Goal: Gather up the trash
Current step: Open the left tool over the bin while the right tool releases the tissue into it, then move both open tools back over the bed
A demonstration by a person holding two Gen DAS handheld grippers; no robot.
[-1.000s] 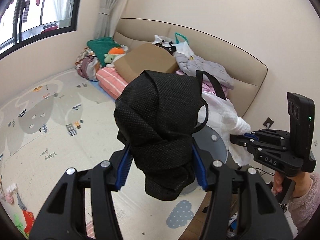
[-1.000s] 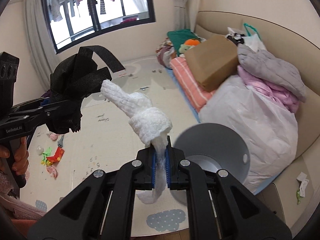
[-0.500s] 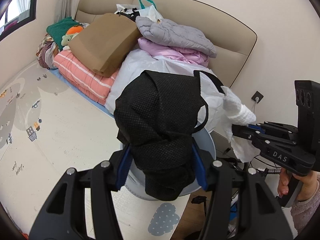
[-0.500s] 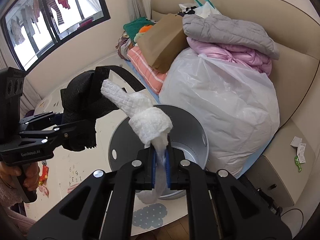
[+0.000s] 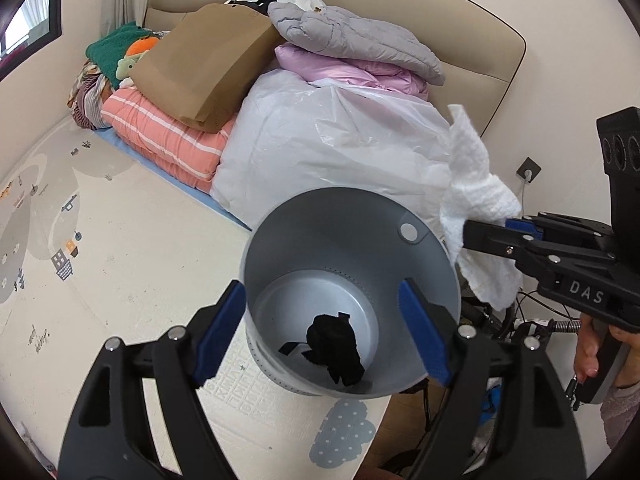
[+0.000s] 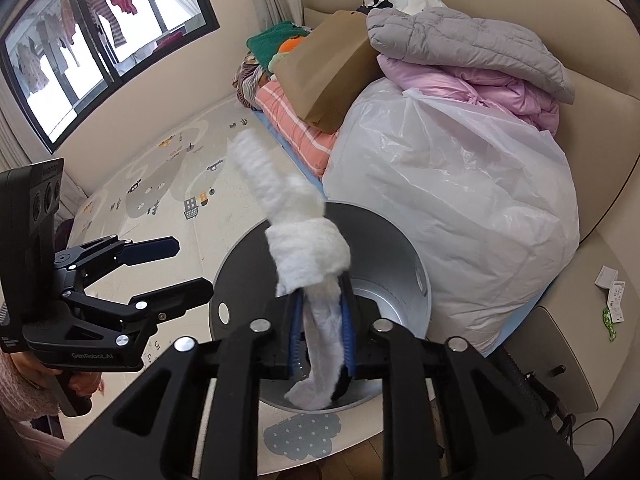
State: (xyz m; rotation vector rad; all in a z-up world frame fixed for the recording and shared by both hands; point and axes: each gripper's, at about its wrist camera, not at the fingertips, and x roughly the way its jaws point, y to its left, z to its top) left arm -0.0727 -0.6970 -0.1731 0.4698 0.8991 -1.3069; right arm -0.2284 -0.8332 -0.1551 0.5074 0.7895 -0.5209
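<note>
Far across the floor mat a heap of bedding lies against the headboard, with a big white plastic sack at its near end; nearer stands the grey bin, directly below both grippers; half a second ago the left gripper was clamped on a black mask, and now its jaws stand wide and empty over the bin mouth; the black mask lies on the bin floor, so one piece of trash is collected; to the right, the right gripper pinches a knotted white tissue, its jaws narrow around the tail, over the bin rim; releasing it there looks like the next step
</note>
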